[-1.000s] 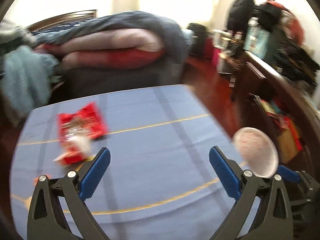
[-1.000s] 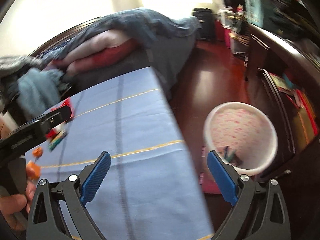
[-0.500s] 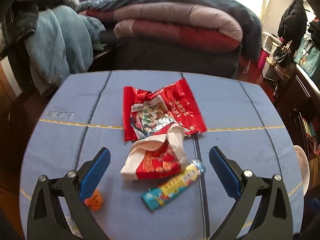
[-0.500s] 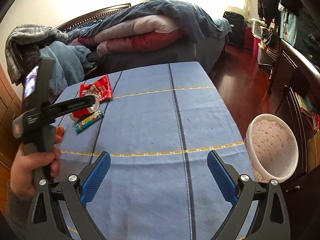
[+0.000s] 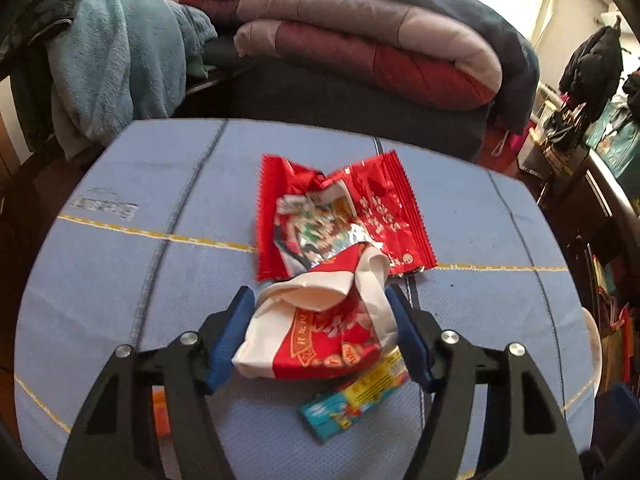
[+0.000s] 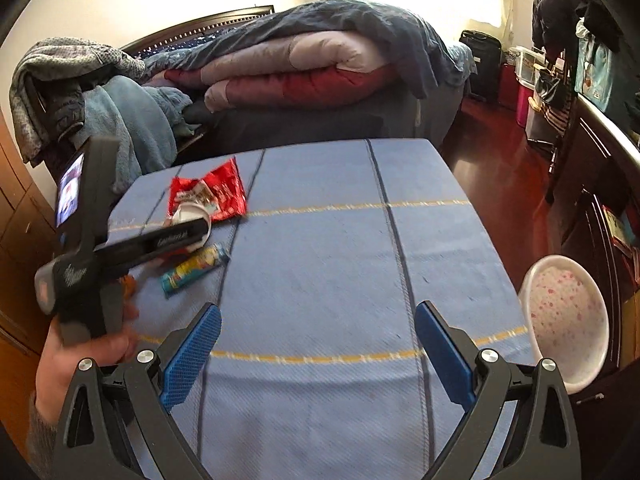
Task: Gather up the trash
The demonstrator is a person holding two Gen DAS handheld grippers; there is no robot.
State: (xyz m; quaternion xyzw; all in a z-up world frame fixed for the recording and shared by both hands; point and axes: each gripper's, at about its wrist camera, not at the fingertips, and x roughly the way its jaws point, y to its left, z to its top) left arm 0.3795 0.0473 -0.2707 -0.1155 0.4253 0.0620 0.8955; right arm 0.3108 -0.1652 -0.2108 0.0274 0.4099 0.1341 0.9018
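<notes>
A crumpled red-and-white paper cup (image 5: 320, 334) lies on its side on the blue tablecloth (image 5: 480, 312), and the left gripper (image 5: 320, 332) has its blue pads (image 5: 230, 334) pressed against both flanks of it, so the tool is narrowed onto the cup. Touching the far side of the cup is a flattened red snack wrapper (image 5: 344, 220); it lies partly under the cup's open mouth. Just on the near side of the cup, close to the right-hand pad, sits a small blue-and-yellow candy wrapper (image 5: 354, 400). A bit of orange scrap (image 5: 160, 414) shows on the cloth behind the gripper's left finger. In the right wrist view the right gripper (image 6: 316, 354) hovers over bare cloth well to the right of the cup (image 6: 192, 216), its jaws spread wide and holding nothing. Farther right still, past the table edge and lower down, stands a white bin with pink spots (image 6: 564, 316). Beyond the cup, folded quilts (image 5: 360, 40) are stacked on a bed.
</notes>
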